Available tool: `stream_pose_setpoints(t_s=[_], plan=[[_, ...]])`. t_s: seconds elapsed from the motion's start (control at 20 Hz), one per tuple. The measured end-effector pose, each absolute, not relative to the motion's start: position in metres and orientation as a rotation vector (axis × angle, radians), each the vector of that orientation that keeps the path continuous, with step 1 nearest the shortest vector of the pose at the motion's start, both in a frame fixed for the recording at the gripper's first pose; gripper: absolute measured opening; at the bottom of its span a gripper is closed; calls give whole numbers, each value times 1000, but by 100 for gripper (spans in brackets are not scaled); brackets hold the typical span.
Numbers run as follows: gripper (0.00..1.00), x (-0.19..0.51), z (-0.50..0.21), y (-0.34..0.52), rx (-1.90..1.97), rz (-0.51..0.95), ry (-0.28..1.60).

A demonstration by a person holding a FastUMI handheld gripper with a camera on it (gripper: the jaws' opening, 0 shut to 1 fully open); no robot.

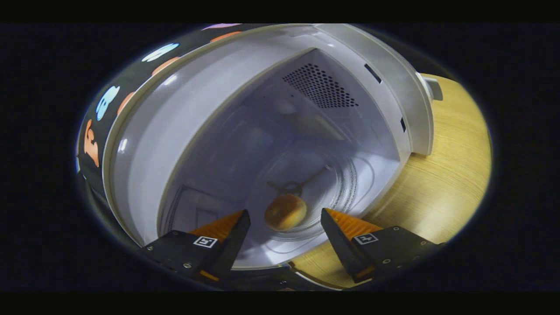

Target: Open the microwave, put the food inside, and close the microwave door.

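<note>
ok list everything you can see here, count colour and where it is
microwave: one, white, open, its cavity straight ahead of the fingers
glass turntable: one, clear, on the cavity floor
bun: one, golden brown, on the turntable, just ahead of the fingers and in line with the gap between them
vent holes: one patch, dark, on a cavity wall beyond the bun
table: one, light wood, under the microwave
gripper: one, fingers spread open, touching nothing, bun lying free beyond the tips
</note>
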State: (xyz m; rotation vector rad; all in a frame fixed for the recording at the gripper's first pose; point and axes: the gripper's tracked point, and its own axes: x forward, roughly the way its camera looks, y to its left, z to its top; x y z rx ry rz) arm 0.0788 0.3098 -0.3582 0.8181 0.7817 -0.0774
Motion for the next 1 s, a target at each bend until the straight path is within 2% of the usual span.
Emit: stream_pose_setpoints(t_s=[0.45, 0.75, 0.85, 1.0], plan=[[97, 14, -334, 274, 602, 57, 786], [94, -40, -261, 245, 471, 162, 695], [90, -49, -231, 235, 451, 167, 656], [73, -67, -188, 225, 394, 161, 600]])
